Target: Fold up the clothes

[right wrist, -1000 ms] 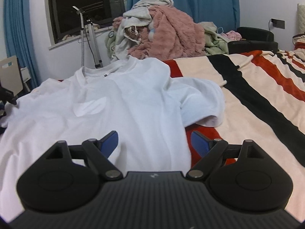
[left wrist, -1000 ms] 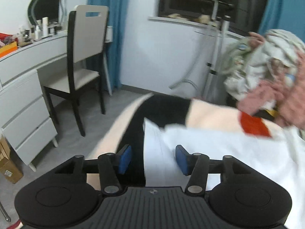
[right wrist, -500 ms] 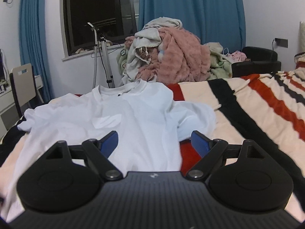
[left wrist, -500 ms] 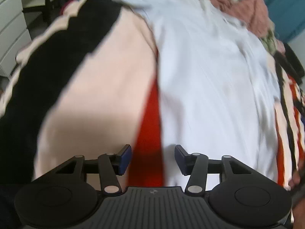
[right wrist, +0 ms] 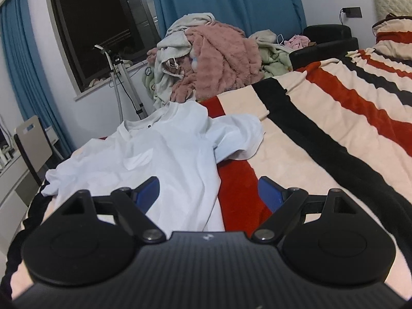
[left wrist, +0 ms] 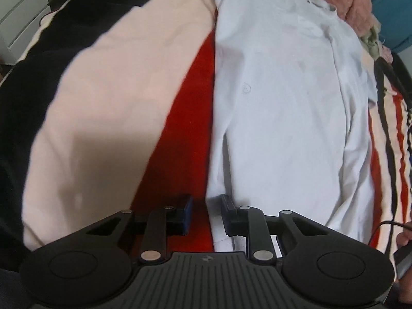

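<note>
A white t-shirt (left wrist: pixel 283 97) lies spread flat on a striped blanket (left wrist: pixel 108 90), collar at the far end. My left gripper (left wrist: pixel 206 215) is open and sits low at the shirt's bottom left hem corner, one finger on the red stripe, the other on the white cloth. In the right wrist view the same shirt (right wrist: pixel 164 159) lies ahead with one sleeve crumpled to the right. My right gripper (right wrist: pixel 208 193) is wide open and empty, above the shirt's bottom right edge.
A heap of pink and pale clothes (right wrist: pixel 211 59) sits past the shirt's collar. A tripod stand (right wrist: pixel 123 82) and a window are behind it. A chair and white drawers (right wrist: pixel 28 144) stand at the left. The striped blanket (right wrist: pixel 334 128) stretches right.
My left gripper swung from facing the room to looking down the bed, then dropped to the shirt's bottom hem corner. My right gripper rose and pulled back slightly, staying open.
</note>
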`<state>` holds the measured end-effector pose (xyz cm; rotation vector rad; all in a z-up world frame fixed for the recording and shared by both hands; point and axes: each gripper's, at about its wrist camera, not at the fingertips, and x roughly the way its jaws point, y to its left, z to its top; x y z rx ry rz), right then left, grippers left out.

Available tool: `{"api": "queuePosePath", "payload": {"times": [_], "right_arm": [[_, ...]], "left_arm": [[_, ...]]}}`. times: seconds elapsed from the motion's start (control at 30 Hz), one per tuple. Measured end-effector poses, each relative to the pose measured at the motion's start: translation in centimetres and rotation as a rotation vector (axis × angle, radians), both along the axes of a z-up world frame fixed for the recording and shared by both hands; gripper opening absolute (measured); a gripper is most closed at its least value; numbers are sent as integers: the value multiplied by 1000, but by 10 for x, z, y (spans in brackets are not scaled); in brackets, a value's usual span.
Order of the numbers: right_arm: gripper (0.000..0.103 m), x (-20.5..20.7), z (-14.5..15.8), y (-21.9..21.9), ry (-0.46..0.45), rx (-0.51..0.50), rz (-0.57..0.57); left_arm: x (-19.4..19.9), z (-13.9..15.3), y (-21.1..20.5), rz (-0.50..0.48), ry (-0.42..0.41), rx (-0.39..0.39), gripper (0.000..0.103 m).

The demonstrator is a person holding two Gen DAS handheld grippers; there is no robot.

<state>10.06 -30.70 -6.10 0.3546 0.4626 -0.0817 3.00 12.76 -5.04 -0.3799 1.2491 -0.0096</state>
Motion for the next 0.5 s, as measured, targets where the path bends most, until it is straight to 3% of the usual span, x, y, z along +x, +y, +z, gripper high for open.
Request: {"api": "queuePosePath", "payload": {"times": [0.07, 0.1, 0.13, 0.17, 0.2, 0.37, 0.5], "right_arm": [[85, 1, -2, 1, 12, -9, 4], [85, 2, -3, 1, 16, -10, 6], [85, 2, -4, 1, 21, -10, 8], [85, 2, -4, 1, 21, -10, 10], [85, 2, -3, 2, 20, -11, 11], [85, 0, -3, 5, 19, -27, 25], [85, 1, -1, 6, 12, -25, 37]], "left_arm": [[-6, 7, 3, -11, 4, 10, 48], [-9, 11, 5, -17, 6, 15, 47], [-12, 15, 7, -23, 8, 20, 43], [-16, 19, 8, -29, 9, 25, 17], [-19, 22, 10, -34, 11, 30, 2], [-34, 41, 18, -63, 21, 55, 0], [-44, 60, 33, -37, 87, 242, 0]]}}
